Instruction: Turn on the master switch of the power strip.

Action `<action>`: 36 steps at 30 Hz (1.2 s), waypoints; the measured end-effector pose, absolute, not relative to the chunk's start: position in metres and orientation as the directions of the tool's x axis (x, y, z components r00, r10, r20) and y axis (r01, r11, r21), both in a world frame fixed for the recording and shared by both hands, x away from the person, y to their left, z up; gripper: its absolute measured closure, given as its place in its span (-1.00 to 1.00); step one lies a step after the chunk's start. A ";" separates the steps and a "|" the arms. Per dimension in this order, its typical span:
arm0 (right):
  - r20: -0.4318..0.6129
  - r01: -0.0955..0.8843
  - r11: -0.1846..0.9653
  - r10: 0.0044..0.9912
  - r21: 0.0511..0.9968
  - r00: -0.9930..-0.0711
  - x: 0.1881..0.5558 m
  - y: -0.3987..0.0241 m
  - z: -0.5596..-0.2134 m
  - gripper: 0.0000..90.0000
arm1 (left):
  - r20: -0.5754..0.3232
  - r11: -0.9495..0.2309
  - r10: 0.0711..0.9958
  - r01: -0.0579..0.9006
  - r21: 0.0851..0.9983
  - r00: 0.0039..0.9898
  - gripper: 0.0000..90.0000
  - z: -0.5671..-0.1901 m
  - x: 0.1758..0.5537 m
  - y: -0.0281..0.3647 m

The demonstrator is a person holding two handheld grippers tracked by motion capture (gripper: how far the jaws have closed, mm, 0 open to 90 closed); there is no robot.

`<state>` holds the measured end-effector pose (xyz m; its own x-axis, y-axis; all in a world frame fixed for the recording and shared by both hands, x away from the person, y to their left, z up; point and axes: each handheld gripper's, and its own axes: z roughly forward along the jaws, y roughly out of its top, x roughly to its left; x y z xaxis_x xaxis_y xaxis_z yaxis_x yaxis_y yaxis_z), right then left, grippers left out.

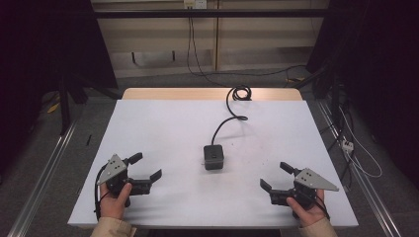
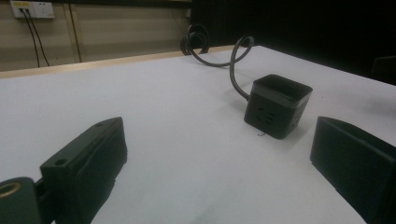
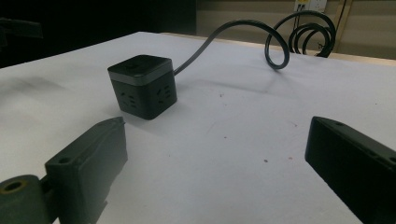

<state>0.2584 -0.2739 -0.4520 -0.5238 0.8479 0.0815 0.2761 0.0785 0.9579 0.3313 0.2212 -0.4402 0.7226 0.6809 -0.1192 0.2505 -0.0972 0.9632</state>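
Two hand-held grippers, the left gripper [image 1: 148, 167] and the right gripper [image 1: 275, 177], are held with jaws spread wide and empty near the table's [image 1: 148, 123] front corners. Between them, mid-table, the black socket cube [image 1: 213, 157] sits untouched, its cable [image 1: 223, 123] trailing to the far edge; an approach is judged the step in hand, closing in on the cube being called for next.

Lab test bay: white table [image 1: 163, 128] between floor rails [image 1: 42, 170], black curtains [image 1: 375, 54], loose cables [image 1: 356, 148], wall socket [image 1: 194, 4].
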 end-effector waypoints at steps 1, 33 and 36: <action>0.081 0.276 0.078 0.848 0.958 -0.524 0.258 -0.274 -0.452 -0.89 | -0.118 -0.098 0.681 0.249 0.964 0.723 -0.92 -0.440 0.331 0.221; 0.071 0.276 0.093 0.844 0.957 -0.531 0.265 -0.266 -0.449 -0.89 | -0.116 -0.078 0.693 0.235 0.969 0.712 -0.91 -0.440 0.333 0.221; 0.076 0.275 0.089 0.840 0.957 -0.537 0.265 -0.265 -0.448 -0.88 | -0.118 -0.075 0.695 0.235 0.969 0.709 -0.91 -0.440 0.332 0.221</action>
<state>0.2653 -0.2652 -0.4484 -0.5368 0.8403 0.0765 0.2755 0.0888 0.9572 0.3318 0.2205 -0.4404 0.7088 0.6954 -0.1182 0.2349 -0.0747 0.9691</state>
